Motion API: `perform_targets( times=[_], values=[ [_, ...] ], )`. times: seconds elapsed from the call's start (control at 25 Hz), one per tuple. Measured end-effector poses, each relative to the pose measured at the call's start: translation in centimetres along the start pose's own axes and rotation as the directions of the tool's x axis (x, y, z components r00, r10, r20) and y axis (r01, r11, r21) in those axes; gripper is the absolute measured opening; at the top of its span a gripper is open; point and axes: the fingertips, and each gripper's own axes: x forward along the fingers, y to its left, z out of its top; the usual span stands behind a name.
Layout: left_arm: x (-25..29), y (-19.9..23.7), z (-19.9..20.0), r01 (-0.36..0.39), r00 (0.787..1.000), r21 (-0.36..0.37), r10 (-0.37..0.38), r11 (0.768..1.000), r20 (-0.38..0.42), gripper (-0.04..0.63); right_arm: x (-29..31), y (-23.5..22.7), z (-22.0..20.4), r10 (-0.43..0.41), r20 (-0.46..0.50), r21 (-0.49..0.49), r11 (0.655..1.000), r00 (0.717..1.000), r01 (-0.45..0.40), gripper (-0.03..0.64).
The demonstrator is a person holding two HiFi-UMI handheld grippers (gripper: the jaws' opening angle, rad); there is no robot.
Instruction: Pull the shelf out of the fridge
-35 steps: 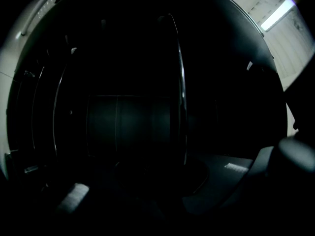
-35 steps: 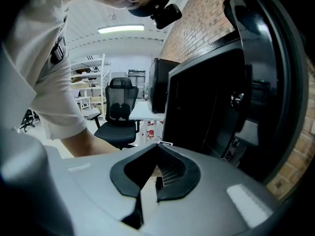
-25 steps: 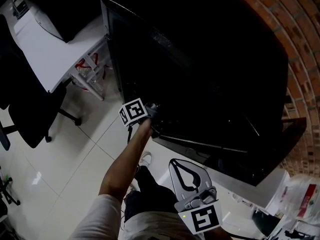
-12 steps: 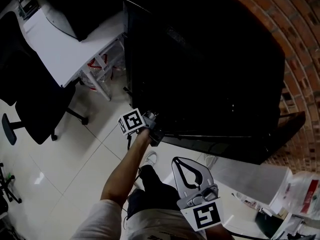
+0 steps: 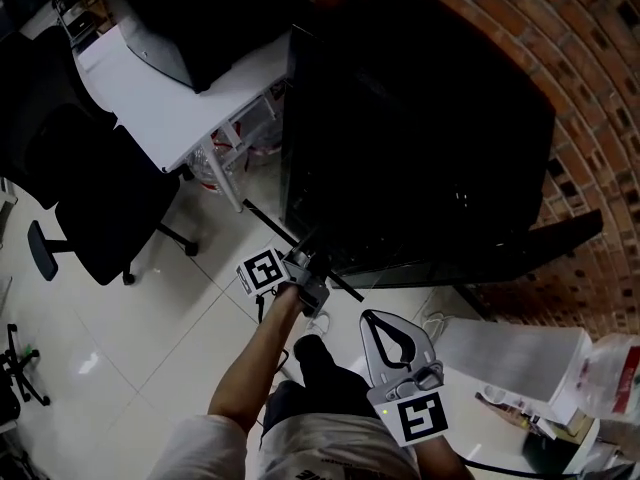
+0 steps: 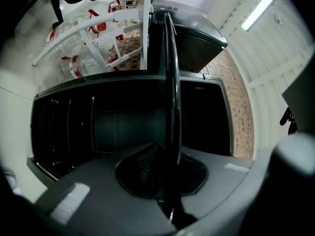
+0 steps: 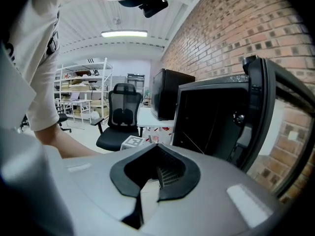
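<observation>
The black fridge stands open against the brick wall, its door swung toward me. A thin dark shelf sticks out of its lower front as a slanted line. My left gripper is shut on the shelf's near end. In the left gripper view the shelf runs edge-on straight up from the left gripper, with the dark fridge interior behind it. My right gripper hangs lower, near my waist, shut and holding nothing. The right gripper view shows the right gripper pointing past the fridge door.
A white desk with a black box-like object on it stands left of the fridge, with bottles under it. A black office chair sits on the tiled floor. A white box lies at lower right beside the brick wall.
The fridge has drifted up and right in the head view while my left gripper stayed on its grip. The shelf now shows as a longer line outside the fridge front.
</observation>
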Motion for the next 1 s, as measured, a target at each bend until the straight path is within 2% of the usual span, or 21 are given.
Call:
perform_targets(
  times=[0.24, 0.68, 1.0],
  values=[
    [-4.9, -5.1, -0.3, 0.033, 0.998, -0.004, -0.033, 0.999, 0.050, 0.006, -1.4, 2.3, 0.6, 0.002, 0.009, -0.016, 1.000, 1.000, -0.002, 0.005],
    [-14.1, -13.3, -0.7, 0.073, 0.986, 0.071, -0.082, 0.995, 0.142, 0.006, -4.4, 6.4, 2.4, -0.006, 0.043, -0.028, 1.000, 0.999, 0.007, 0.005],
    [-19.3, -18.6, -2.0, 0.094, 0.976, 0.110, -0.113, 0.989, 0.184, 0.008, -6.6, 8.0, 3.7, -0.037, 0.109, -0.048, 0.998, 0.993, 0.042, 0.005]
  ],
)
